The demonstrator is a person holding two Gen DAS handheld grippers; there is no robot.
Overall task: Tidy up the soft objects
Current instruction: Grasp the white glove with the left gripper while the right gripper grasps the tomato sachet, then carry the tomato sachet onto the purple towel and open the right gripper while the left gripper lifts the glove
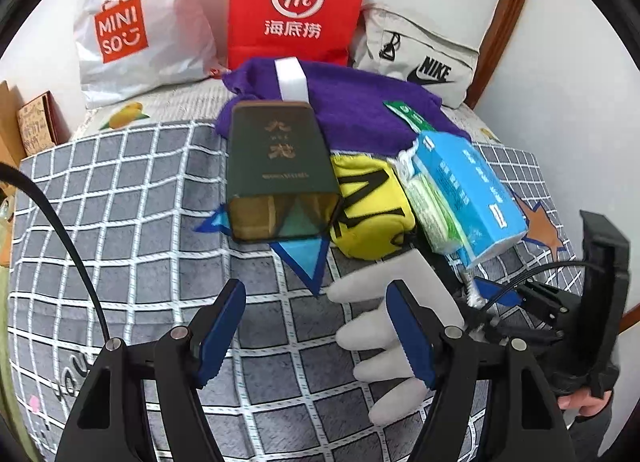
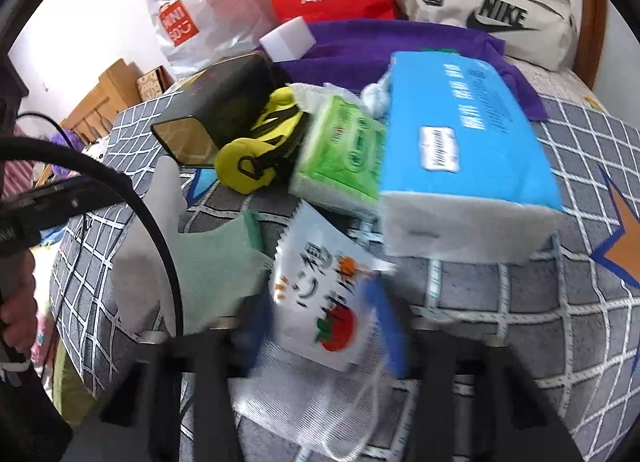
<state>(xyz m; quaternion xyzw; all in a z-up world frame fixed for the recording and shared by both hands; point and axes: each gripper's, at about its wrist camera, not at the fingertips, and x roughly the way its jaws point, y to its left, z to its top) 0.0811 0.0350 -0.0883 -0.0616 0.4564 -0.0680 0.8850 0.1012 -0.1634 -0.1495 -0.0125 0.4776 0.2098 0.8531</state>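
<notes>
The white snack packet (image 2: 320, 294), printed with a tomato and dark characters, is lying at lower centre of the right wrist view, between the blue fingers (image 2: 384, 326) of the right gripper (image 2: 324, 342). Those fingers are standing partly apart around the packet; motion blur is preventing a finding on whether the pads are pressing it. Judgement: the packet is being taken first because it is lying nearest the bed edge, clear of the pile.

One green and grey work glove (image 2: 208, 262) is lying flat, just left of the packet. Above it, one green tissue pack (image 2: 344, 149) and one blue tissue pack (image 2: 460, 141) are leaning against each other, with one yellow soft pouch (image 2: 260, 145) and one dark tin box (image 2: 216, 117) to their left. One purple towel (image 2: 380, 49) is spreading behind them.

The left gripper (image 1: 316, 334) is hovering over the checked bedspread (image 1: 120, 221), its fingers (image 1: 224, 326) apart and empty, the glove's grey fingertips showing between them.

Along the top of the frame, three bags are standing against the wall: a white Miniso bag (image 1: 132, 29), a red paper bag (image 1: 296, 1) and a grey Nike bag (image 1: 420, 57), likely serving as receptacles.
</notes>
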